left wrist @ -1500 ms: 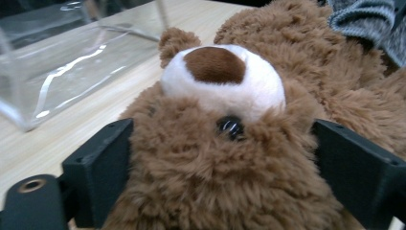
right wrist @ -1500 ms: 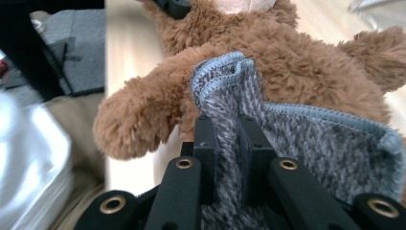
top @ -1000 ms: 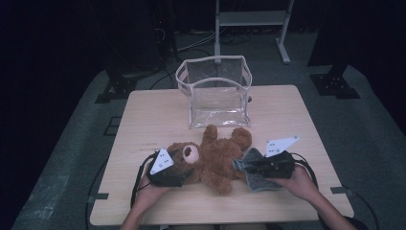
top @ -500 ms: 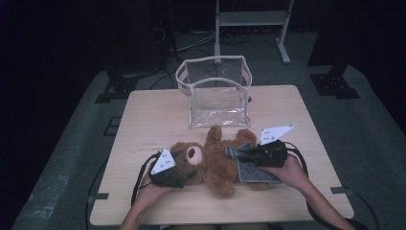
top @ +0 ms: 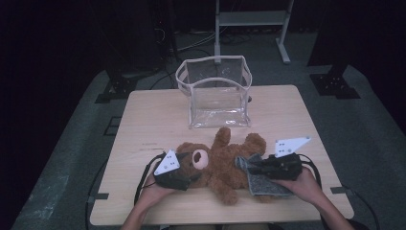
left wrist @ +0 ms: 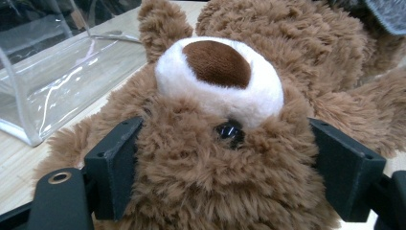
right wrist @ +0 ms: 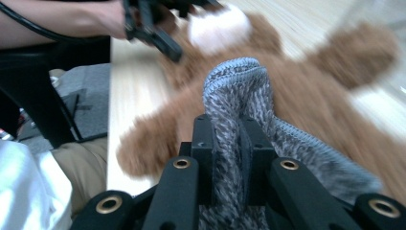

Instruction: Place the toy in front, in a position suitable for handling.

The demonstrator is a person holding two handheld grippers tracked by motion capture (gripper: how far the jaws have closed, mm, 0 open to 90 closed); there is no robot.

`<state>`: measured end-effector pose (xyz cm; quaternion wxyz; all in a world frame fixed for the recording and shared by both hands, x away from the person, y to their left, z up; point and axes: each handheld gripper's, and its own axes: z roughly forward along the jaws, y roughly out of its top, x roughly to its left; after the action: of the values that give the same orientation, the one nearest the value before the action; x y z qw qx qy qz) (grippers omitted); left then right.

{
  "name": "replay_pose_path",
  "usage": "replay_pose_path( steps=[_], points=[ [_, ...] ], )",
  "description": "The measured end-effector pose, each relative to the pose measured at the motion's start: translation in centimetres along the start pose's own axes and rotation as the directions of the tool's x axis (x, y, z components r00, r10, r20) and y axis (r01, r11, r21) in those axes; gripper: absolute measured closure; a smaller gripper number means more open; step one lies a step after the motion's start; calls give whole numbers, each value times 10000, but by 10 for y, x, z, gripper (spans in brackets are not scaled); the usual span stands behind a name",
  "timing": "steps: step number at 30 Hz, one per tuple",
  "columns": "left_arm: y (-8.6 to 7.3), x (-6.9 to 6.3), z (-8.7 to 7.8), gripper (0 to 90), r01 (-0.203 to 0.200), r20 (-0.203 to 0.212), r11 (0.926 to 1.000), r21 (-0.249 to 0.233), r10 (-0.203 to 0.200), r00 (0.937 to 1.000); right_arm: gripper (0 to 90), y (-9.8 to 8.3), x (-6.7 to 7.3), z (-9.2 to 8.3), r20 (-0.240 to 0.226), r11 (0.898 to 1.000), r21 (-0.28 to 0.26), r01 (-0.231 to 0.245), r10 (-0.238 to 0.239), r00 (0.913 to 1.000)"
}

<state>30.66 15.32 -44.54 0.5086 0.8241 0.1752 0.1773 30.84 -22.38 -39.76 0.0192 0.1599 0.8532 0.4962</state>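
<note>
A brown teddy bear point(top: 218, 165) lies on its back near the front of the wooden table point(top: 282, 112), head toward the left. My left gripper point(top: 190, 173) is shut on the bear's head point(left wrist: 215, 158), one jaw pressing each side of it. My right gripper point(top: 253, 168) is shut on a bunched edge of a grey knitted cloth point(top: 263, 182), and holds it over the bear's lower body. In the right gripper view the cloth point(right wrist: 234, 105) stands pinched between the two jaws above the bear's belly point(right wrist: 306, 105).
A clear plastic bag with a pale trim point(top: 216, 91) stands open at the middle of the table, just behind the bear. Its wall point(left wrist: 62, 76) is close to the bear's head. Black stands and a white frame point(top: 251, 19) are beyond the table.
My right gripper has carried the grey cloth to the left and slightly up over the bear's legs. My left gripper and the bear's head have kept still.
</note>
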Motion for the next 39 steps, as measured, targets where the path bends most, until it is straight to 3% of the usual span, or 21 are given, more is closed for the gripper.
replay_pose_path(
  steps=[4, 6, 9, 11, 14, 17, 20, 26, 30, 34, 37, 39],
  points=[
    [-1, 1, 0, 185, 68, -44, 10000, -16, -68, 10000, 780, 14, 8, 13, -431, 9992, -58, 401, -403, 9983],
    [-1, 1, 0, 184, 78, -63, 10000, -19, -79, 9999, 778, 11, 8, 14, -291, 9987, 87, 498, -495, 9983],
    [1, -1, 2, 188, 313, -123, 9995, -46, -313, 9994, 780, -2, 4, 8, -43, 9996, 271, 124, -122, 9999],
    [2, -4, 6, 189, 233, -149, 9997, -32, -233, 9996, 780, -4, 6, 4, 123, 9996, 285, -40, 36, 9999],
    [5, -6, 9, 188, 145, -208, 9999, 39, -144, 9997, 780, 10, 15, 11, 263, 9972, 567, 478, -494, 9984],
    [6, -7, 9, 187, 100, -265, 9999, 96, -98, 9996, 780, 26, 23, 31, -68, 9942, 645, 855, -852, 9963],
    [5, -7, 9, 188, 35, -269, 9999, 124, -32, 9996, 779, 27, 27, 46, -224, 9872, 1049, 1200, -1183, 9927],
    [7, -10, 12, 190, -23, -337, 9999, 136, 28, 9994, 775, 7, 26, 31, -164, 9942, 867, 633, -621, 9979],
    [9, -11, 12, 194, 2, -378, 9996, 273, 9, 9993, 776, 12, 29, 35, -156, 9933, 999, 574, -561, 9983],
    [10, -12, 13, 197, -44, -442, 9994, 332, 59, 9990, 776, 27, 38, 61, -649, 9846, 1396, 1055, -972, 9931],
    [9, -12, 12, 199, -137, -399, 9992, 368, 151, 9991, 778, 25, 46, 78, -689, 9575, 2273, 1777, -1662, 9837],
    [8, -12, 11, 201, -175, -362, 9992, 365, 188, 9992, 779, 18, 47, 75, -711, 9585, 2281, 1709, -1587, 9848]
  ],
)
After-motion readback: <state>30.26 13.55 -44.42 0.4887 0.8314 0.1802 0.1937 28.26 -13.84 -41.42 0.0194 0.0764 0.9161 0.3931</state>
